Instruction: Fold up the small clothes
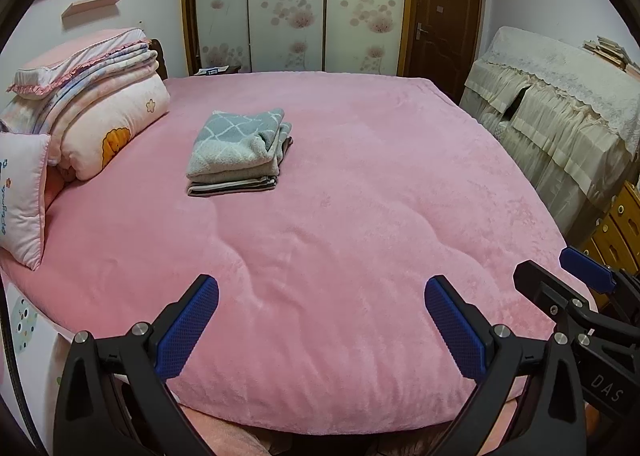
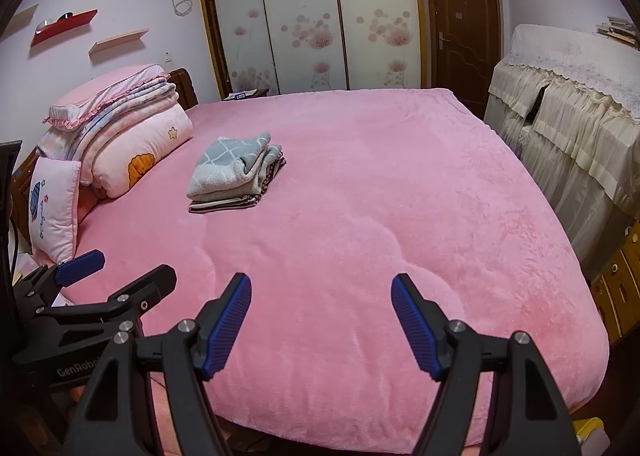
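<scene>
We find the stack of folded clothes [image 1: 238,152] lying on the pink bedspread [image 1: 360,216], toward the far left, near the rolled quilts [image 1: 100,116] and well apart from both grippers. The top piece is a grey terry cloth with a white lattice. We judge it light, soft and limp, not slippery. It should sag unless pinched at a folded edge or corner, and the stack may shear if nudged sideways. The left gripper [image 1: 322,320] and right gripper [image 2: 321,320] sit side by side at the near edge of the bed, both tilted downward. Fingers are spread wide on each, with nothing between them.
</scene>
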Demonstrator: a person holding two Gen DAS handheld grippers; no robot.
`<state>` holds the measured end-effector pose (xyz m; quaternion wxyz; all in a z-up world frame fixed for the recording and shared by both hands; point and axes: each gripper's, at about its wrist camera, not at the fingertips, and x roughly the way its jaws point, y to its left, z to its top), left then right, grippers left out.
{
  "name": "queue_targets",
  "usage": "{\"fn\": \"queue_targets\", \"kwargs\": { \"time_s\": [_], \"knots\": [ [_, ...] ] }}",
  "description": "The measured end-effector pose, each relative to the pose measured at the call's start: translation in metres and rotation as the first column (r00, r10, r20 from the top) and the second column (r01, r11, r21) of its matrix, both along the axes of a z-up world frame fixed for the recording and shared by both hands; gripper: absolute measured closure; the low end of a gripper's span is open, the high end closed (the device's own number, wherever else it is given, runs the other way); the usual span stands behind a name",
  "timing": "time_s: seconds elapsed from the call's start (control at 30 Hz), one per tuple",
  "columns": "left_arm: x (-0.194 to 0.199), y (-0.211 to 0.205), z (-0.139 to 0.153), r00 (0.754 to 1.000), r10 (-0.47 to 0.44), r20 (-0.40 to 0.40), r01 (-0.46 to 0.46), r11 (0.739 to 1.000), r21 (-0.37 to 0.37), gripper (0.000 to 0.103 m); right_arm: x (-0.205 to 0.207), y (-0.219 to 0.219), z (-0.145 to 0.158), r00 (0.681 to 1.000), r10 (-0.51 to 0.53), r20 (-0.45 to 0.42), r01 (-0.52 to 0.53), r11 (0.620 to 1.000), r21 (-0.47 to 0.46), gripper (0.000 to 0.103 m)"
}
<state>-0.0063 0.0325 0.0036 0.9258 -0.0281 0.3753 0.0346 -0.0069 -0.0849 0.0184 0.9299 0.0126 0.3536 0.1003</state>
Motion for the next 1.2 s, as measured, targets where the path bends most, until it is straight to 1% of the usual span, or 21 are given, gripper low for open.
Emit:
{"fn": "queue_targets", "kwargs": {
  "time_s": [0.47, 0.6, 0.87, 1.03, 1.2],
  "knots": [
    [-0.0011, -0.0008, -0.0005, 1.0, 0.002, -0.011, -0.002, 1.0, 0.002, 0.001, -0.0008, -0.0025, -0.0033, 1.0, 0.002, -0.005, -0.002, 1.0, 0.012, 0.03],
    [-0.0033, -0.0026, -0.001, 1.0, 0.001, -0.008, -0.001, 1.0, 0.018, 0.001, -0.0012, -0.0029, -0.0034, 1.0, 0.003, -0.005, -0.003, 1.0, 0.015, 0.03],
    [-0.0065, -0.0035, -0.0001, 1.0, 0.004, -0.005, -0.004, 1.0, 0.023, 0.001, -0.0019, -0.0057, -0.0054, 1.0, 0.004, -0.004, -0.004, 1.0, 0.02, 0.03],
    [-0.0075, -0.0025, 0.0008, 1.0, 0.004, -0.008, -0.004, 1.0, 0.022, 0.001, -0.0029, -0.006, -0.0053, 1.0, 0.002, -0.005, -0.002, 1.0, 0.02, 0.03],
    [-0.007, 0.0008, 0.002, 1.0, 0.001, -0.02, -0.001, 1.0, 0.006, 0.001, -0.0041, -0.0073, -0.0049, 1.0, 0.004, -0.007, -0.004, 1.0, 0.026, 0.03]
  ]
}}
